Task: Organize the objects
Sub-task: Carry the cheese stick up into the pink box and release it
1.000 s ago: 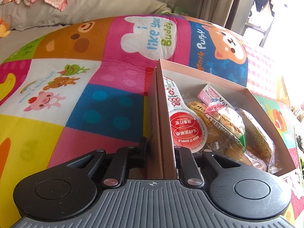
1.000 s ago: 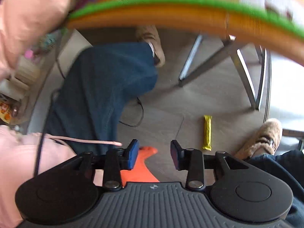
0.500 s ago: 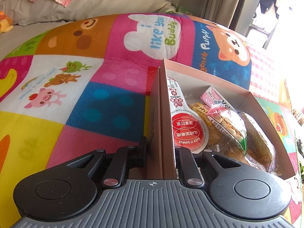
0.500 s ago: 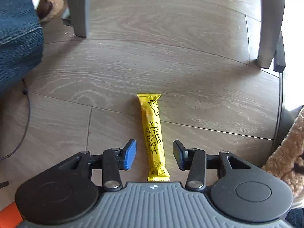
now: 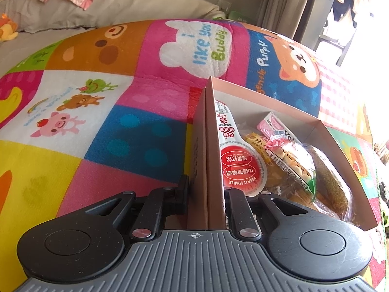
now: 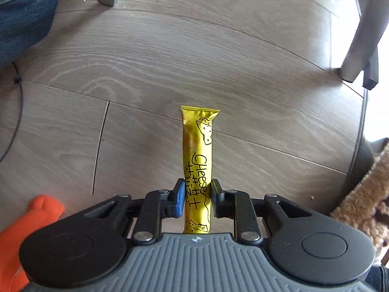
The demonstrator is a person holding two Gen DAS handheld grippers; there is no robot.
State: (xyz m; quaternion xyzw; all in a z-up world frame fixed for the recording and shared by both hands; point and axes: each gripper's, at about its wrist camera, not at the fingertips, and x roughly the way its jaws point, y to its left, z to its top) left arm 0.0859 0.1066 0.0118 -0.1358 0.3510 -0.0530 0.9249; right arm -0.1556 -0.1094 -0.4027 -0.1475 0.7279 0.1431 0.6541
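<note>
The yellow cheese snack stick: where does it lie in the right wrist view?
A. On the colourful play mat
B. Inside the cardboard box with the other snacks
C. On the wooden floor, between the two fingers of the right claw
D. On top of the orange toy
C: the yellow cheese snack stick lies on the wooden floor, with the closing right claw astride its near end.
</note>
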